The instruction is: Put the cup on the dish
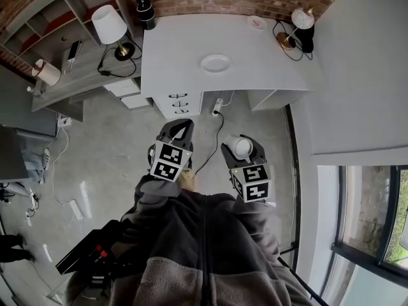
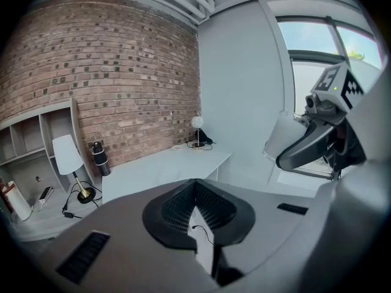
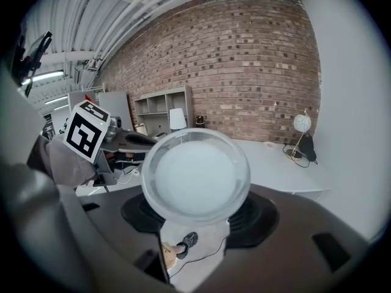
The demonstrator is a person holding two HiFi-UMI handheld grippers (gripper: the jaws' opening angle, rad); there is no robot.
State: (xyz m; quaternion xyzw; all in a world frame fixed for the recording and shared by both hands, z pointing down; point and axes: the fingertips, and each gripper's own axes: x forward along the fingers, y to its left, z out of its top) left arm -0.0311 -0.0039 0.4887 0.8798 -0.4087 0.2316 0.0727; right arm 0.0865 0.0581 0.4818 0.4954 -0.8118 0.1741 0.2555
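Observation:
A white dish (image 1: 215,63) lies near the middle of the white desk (image 1: 185,43), far ahead of both grippers. My right gripper (image 1: 241,144) is shut on a frosted white cup (image 1: 242,147), held over the floor well short of the desk. In the right gripper view the cup (image 3: 195,177) fills the space between the jaws and hides what lies straight ahead. My left gripper (image 1: 180,126) hangs beside it with nothing in it. Its jaws (image 2: 197,207) stand together, leaving only a thin slit. The left gripper view also catches the cup (image 2: 286,137) at the right.
A table lamp (image 1: 112,28) and a dark bottle (image 1: 145,11) stand at the desk's back left. A small pink saucer (image 1: 257,22) and a globe lamp (image 1: 298,23) sit at its back right. A drawer unit (image 1: 178,102) and a trailing cable (image 1: 215,132) lie below the desk front.

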